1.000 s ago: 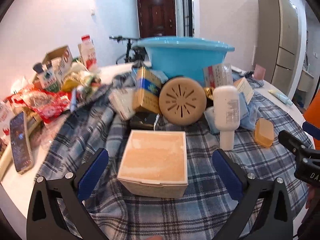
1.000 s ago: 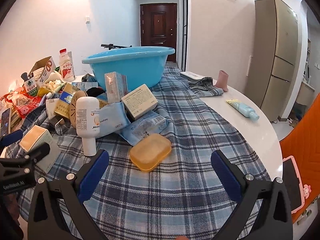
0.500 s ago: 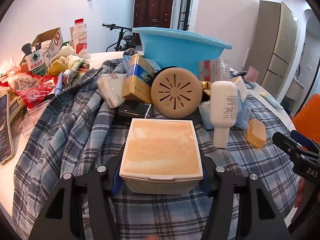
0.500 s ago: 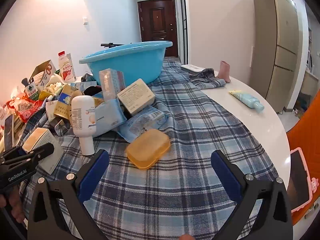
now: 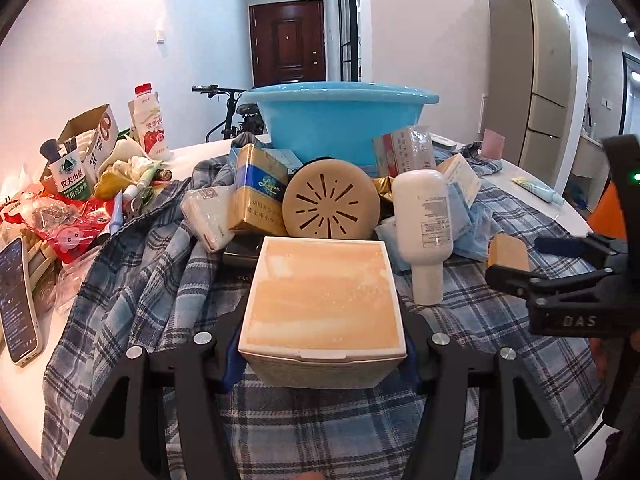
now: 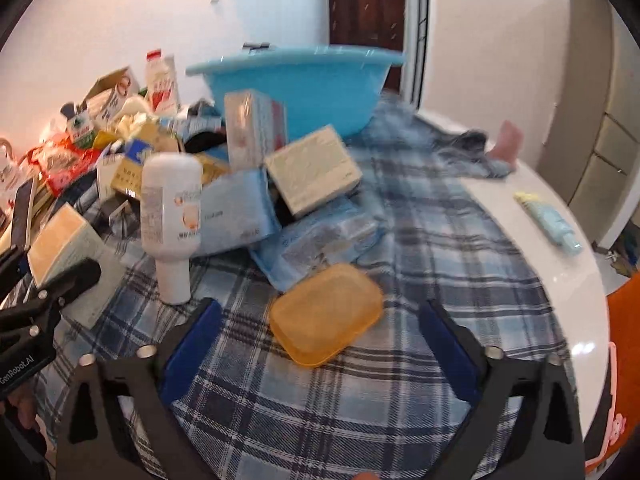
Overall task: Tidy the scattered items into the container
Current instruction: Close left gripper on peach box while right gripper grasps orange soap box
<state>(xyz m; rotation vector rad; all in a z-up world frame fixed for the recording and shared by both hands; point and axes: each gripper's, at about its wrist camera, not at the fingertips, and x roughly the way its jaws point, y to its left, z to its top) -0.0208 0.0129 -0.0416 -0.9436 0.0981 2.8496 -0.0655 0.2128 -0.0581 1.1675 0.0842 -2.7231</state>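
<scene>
A square beige box (image 5: 320, 304) sits between the blue pads of my left gripper (image 5: 322, 360), which is shut on its sides low over the plaid cloth. Behind the pile stands the blue basin (image 5: 344, 120). In the right wrist view an orange translucent soap case (image 6: 326, 314) lies on the cloth between the fingers of my right gripper (image 6: 320, 340). Its jaws are closing, with gaps still showing on both sides of the case. A white bottle (image 6: 172, 216) stands on its cap left of the case. The blue basin (image 6: 296, 84) is at the back.
Boxes, blue packets and a round vented beige disc (image 5: 332, 206) are heaped in front of the basin. Snack bags and cartons (image 5: 80, 176) crowd the left, with a phone (image 5: 18, 300) near the edge. A tube (image 6: 548, 222) and a pink cup (image 6: 508, 146) lie on the bare white table at right.
My left jaws closed from wide open onto the beige box and have held it since. My right gripper moved forward and down over the soap case, and its jaws have narrowed.
</scene>
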